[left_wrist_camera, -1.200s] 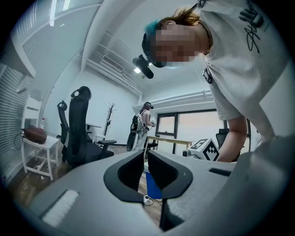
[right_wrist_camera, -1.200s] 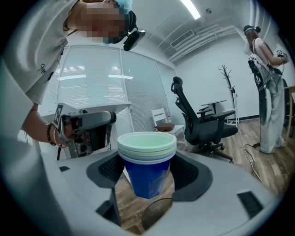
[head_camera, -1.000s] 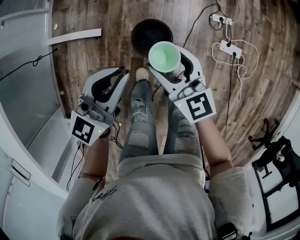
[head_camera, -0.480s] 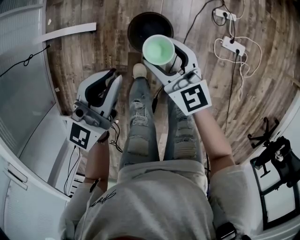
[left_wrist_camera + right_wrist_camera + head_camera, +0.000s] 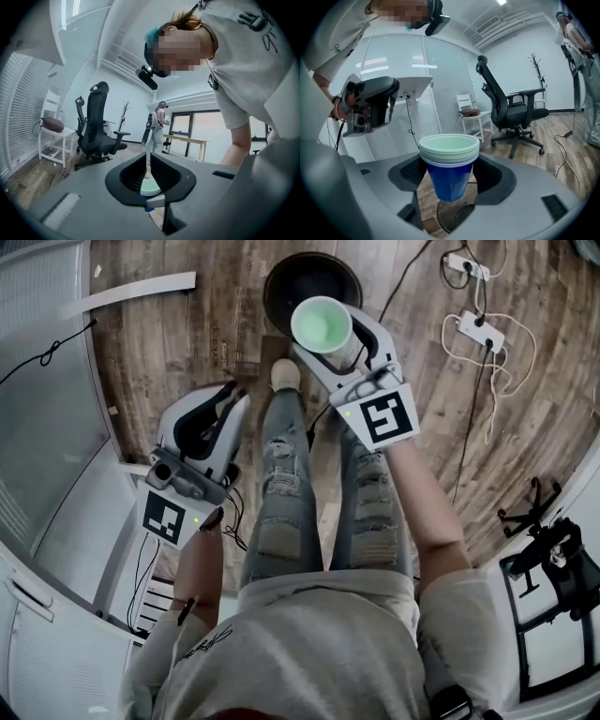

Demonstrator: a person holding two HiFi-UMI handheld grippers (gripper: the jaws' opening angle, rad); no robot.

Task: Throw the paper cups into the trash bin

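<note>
Two handheld grippers are seen from above a standing person in ripped jeans. The right arm reaches forward, and the right gripper (image 5: 330,334) clamps an upright stack of paper cups (image 5: 321,322) from both sides. It holds the stack partly over the round dark trash bin (image 5: 281,277) on the wood floor (image 5: 187,343). The left arm is bent, with the left gripper (image 5: 232,401) lower and nearer the body, beside the left thigh. Its jaws are drawn together on nothing. Only the right gripper view shows that the outermost cup is blue, with pale green cups nested inside. Only the left gripper view shows an office chair (image 5: 96,126) and a distant person (image 5: 159,124).
</note>
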